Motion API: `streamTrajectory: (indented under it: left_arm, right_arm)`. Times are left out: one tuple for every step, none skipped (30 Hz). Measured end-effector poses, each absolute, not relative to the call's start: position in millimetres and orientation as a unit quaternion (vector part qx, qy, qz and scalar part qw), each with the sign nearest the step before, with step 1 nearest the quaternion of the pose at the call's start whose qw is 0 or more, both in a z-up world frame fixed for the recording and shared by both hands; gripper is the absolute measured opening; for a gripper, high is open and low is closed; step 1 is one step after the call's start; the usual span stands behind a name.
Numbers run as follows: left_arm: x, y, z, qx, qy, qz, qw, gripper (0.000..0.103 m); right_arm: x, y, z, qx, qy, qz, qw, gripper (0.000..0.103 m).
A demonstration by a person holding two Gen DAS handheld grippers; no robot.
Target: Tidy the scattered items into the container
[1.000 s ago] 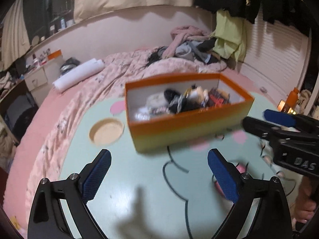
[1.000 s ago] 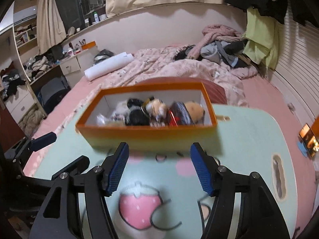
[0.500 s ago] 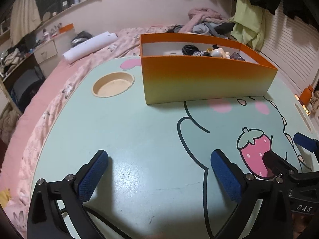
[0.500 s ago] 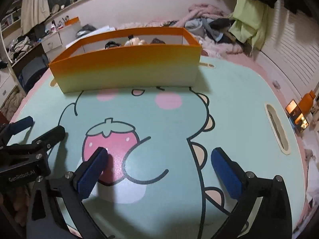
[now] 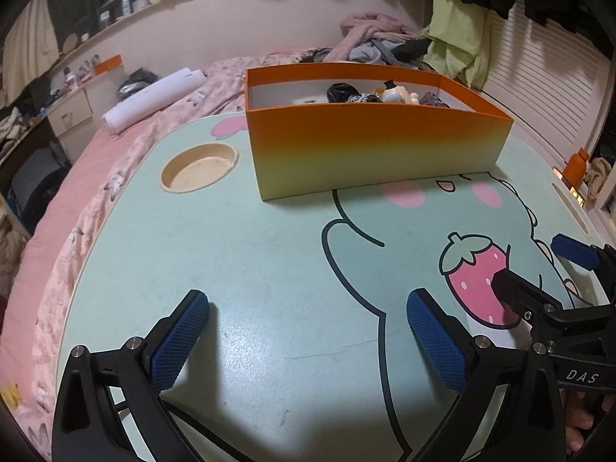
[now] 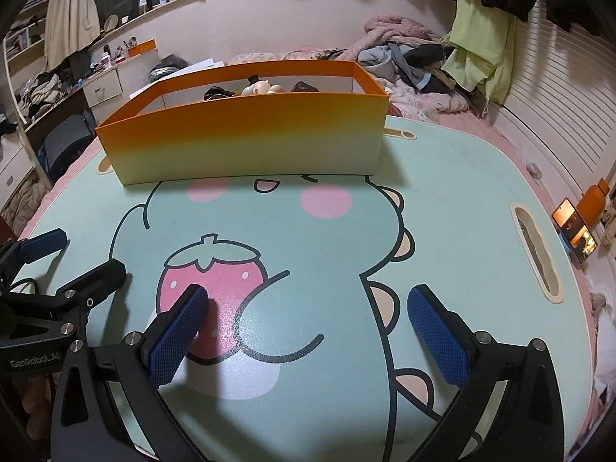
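Jaws of the left gripper [image 5: 308, 300] spread wide, just opened further, nothing between the blue pads [image 5: 179, 340] but bare mint-green table [image 5: 250, 250]. Ahead, standing on the far part of the table: orange container [image 5: 369, 146], open-topped, with small items [image 5: 389, 92] inside, among them a pale figurine and something black. Left of the container, apart from it, a round cup recess [image 5: 198, 167] sunk into the tabletop. No loose object seen on the table between claw and container. At the right edge, low over the printed strawberry [image 5: 473, 269], the right gripper [image 5: 535, 263], likewise open and empty. Beyond the table: pink bedspread [image 5: 50, 231], a white paper roll [image 5: 154, 94], a heap of clothes [image 5: 377, 38].

Seen from the right wrist: right gripper [image 6: 308, 300] gaping wide, jaws just opened, nothing held, left pad low over the strawberry [image 6: 215, 269]. Container [image 6: 246, 138] straight ahead at the far edge of the table, tops of the items [image 6: 261, 86] showing above its wall. Left gripper [image 6: 79, 256] at the left edge, near the tabletop, open. On the right, a long handle slot [image 6: 537, 246] cut in the table; past the edge, a lit phone [image 6: 575, 229] and an orange bottle [image 6: 595, 200].
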State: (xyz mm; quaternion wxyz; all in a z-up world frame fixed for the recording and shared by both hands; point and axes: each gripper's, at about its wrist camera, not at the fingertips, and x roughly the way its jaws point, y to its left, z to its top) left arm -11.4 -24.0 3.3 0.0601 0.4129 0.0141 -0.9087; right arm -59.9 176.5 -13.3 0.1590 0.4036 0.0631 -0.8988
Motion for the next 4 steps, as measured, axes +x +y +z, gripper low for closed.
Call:
streamTrajectory:
  left_arm:
    - [-10.7,-23.4,3.3,0.412,0.013,-0.909,0.057,0.103]
    - [-11.0,-24.0,3.5,0.412,0.013,-0.909,0.056,0.103]
    - [-11.3,-24.1,3.8,0.412,0.013,-0.909,0.057,0.103]
    - [-11.0,-23.7,3.9,0.412,0.014,-0.909,0.060,0.103]
  right_arm:
    - [-59.7,176.3,-13.4,0.404,0.063,-0.899,0.159,0.103]
    - [-59.6,176.3,-13.5,0.404,0.063,-0.899,0.159,0.103]
    - [-59.9,176.4,-13.7,0.403,0.063,-0.899,0.159,0.103]
    - [-59.1,175.6,-13.0,0.403,0.063,-0.899,0.159,0.103]
